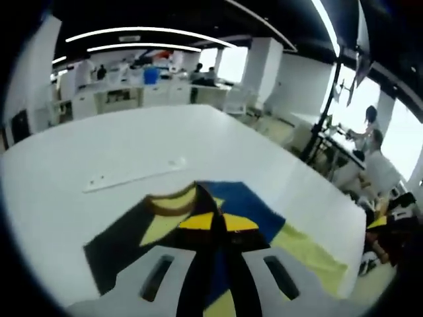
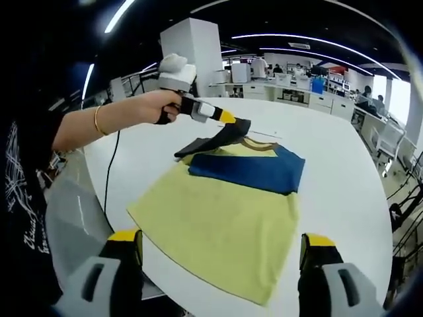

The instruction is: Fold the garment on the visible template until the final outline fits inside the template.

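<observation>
The right tongs (image 2: 221, 254) stand spread wide at 6 o'clock in the right gripper view, above the near hem of the yellow shirt (image 2: 218, 218), which lies flat on the white tabletop (image 2: 337, 152). At 11 o'clock, a hand (image 2: 155, 105) holds the left tongs (image 2: 236, 124), pressed together on the shirt's dark sleeve (image 2: 211, 142) and lifting it. A blue sleeve (image 2: 248, 170) lies folded across the chest.
</observation>
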`<state>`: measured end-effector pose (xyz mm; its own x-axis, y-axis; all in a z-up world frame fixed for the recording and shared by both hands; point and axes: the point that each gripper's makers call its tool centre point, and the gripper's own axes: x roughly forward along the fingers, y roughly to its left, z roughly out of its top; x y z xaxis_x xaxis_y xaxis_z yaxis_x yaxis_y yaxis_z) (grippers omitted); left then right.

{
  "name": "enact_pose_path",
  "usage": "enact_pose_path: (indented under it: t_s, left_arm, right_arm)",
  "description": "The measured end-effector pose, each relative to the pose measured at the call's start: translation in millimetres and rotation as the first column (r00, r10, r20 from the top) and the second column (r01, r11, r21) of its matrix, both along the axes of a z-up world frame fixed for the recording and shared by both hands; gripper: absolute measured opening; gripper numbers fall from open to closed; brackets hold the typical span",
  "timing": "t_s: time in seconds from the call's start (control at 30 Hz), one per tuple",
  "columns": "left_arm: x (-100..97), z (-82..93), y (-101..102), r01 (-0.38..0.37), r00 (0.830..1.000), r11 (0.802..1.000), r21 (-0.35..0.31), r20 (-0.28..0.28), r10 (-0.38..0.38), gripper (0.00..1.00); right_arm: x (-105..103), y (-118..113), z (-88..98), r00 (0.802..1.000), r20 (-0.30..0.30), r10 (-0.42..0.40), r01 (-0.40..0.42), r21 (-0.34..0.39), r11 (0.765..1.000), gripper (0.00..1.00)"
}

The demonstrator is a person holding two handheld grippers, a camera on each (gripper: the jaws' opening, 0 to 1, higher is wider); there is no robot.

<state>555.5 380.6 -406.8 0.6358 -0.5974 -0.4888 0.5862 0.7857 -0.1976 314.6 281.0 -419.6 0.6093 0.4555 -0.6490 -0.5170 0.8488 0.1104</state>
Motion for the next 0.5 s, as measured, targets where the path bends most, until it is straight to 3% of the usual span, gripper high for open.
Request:
enact_pose_path:
  t_s: [0.5]
  left_arm:
    - [-8.9, 4.4, -55, 0.075, 0.997, 0.994, -0.083, -0.013, -0.077, 0.01]
  right_arm:
    - [-2, -6, -8.3, 1.0, -0.01, -0.024, 0.024, 0.001, 1.0, 0.99]
